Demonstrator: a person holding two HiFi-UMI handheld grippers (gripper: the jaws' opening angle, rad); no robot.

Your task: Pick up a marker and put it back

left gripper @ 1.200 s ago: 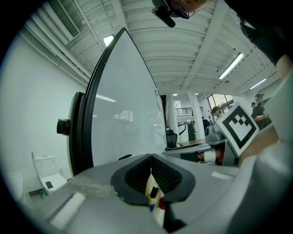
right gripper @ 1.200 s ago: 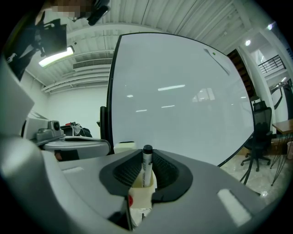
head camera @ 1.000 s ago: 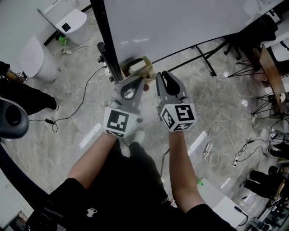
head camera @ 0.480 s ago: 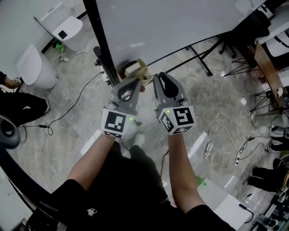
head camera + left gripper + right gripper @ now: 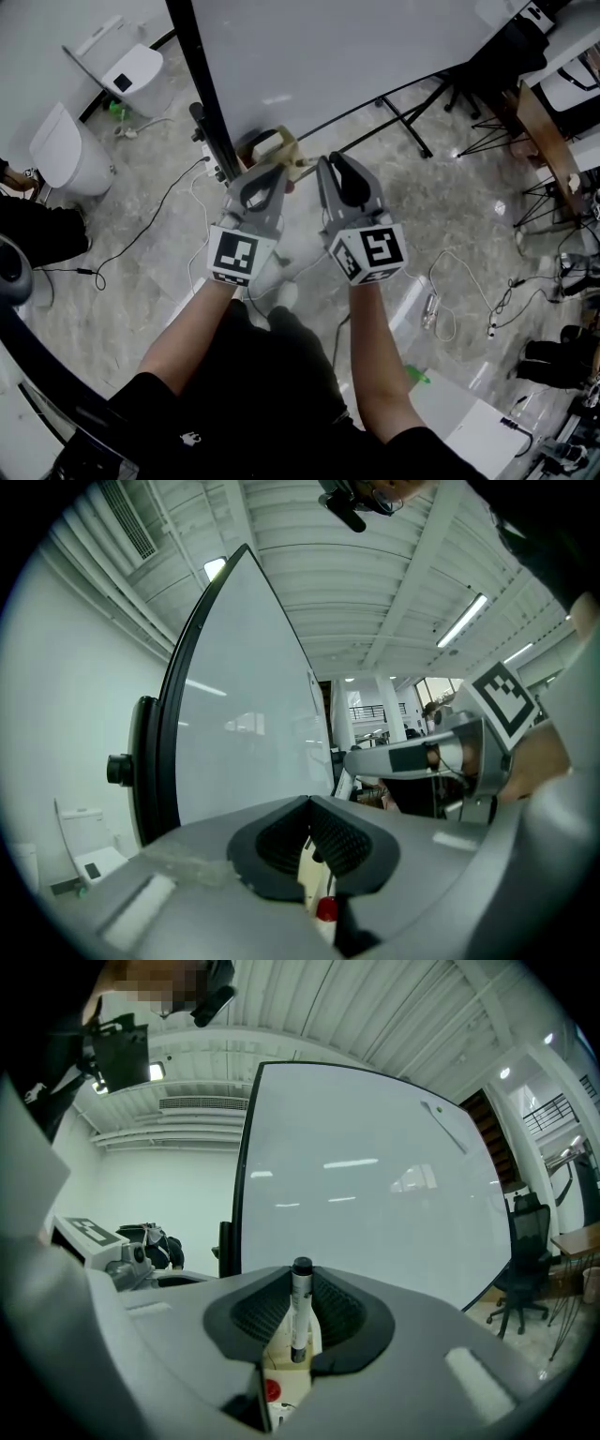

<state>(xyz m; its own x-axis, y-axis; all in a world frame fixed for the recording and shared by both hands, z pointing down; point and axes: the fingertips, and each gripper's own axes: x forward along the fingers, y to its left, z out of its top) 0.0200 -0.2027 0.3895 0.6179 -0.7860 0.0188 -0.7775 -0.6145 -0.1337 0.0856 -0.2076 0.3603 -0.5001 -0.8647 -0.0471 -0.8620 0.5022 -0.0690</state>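
Whiteboard (image 5: pixel 356 47) at 12. L gripper (image 5: pixel 278 172), jaws near closed, pinches wall of cream holder (image 5: pixel 272 142) at board's 7 o'clock corner. R gripper (image 5: pixel 328 165), half open, clamps black-capped marker (image 5: pixel 300 1312) upright, holder at its 6. We judge it light, stiff, slick: grip mid-barrel

Whiteboard (image 5: pixel 356 47) glossy; floor (image 5: pixel 450 206) polished stone; marker (image 5: pixel 300 1321) smooth plastic; right tongs (image 5: pixel 331 161) matt plastic, pads (image 5: pixel 342 1314) ribbed.
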